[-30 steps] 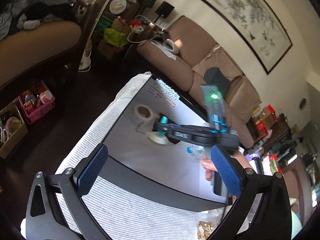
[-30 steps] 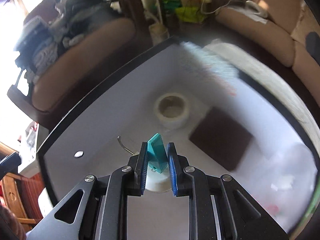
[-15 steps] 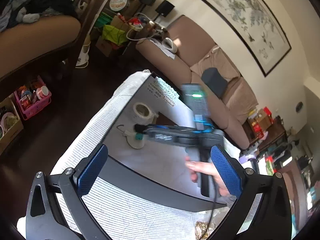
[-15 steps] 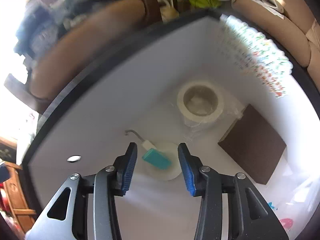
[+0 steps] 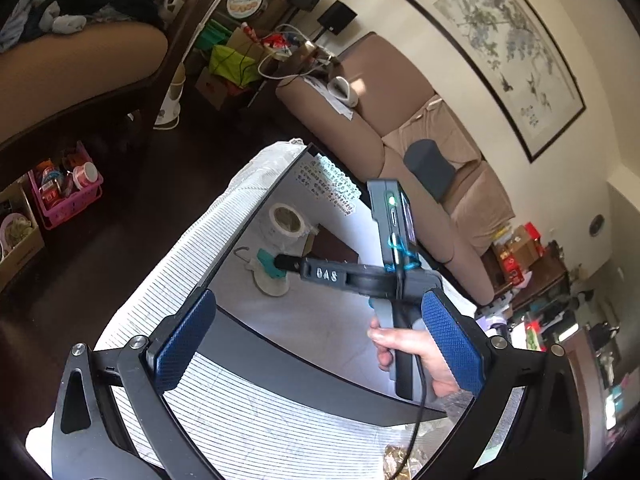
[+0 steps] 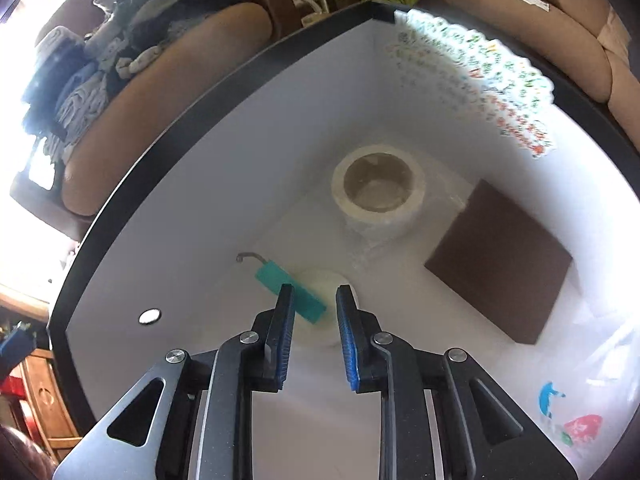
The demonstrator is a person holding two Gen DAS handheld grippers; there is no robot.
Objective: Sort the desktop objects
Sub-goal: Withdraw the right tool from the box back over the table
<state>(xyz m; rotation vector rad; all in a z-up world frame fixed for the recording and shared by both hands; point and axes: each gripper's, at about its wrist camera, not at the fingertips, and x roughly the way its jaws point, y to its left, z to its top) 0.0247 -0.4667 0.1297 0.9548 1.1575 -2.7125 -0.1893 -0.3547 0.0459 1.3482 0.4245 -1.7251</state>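
Hovering low over the white tray, the right gripper is seen with its jaws partly apart and nothing held between them. Just ahead of its fingertips, the teal tag lies flat, half on a small white disc, with its metal hook pointing away to the left. One end of the tag is partly hidden behind the left finger, so contact cannot be told for sure.

Further ahead stands the tape roll, and to the right of it a brown square pad is lying flat.

If the tag is to be picked again, the jaws should probably be lowered across its narrow width and closed gently, so that the disc below is not dragged.

The left gripper is held high and back from the tray, wide open and empty; it should be kept clear.
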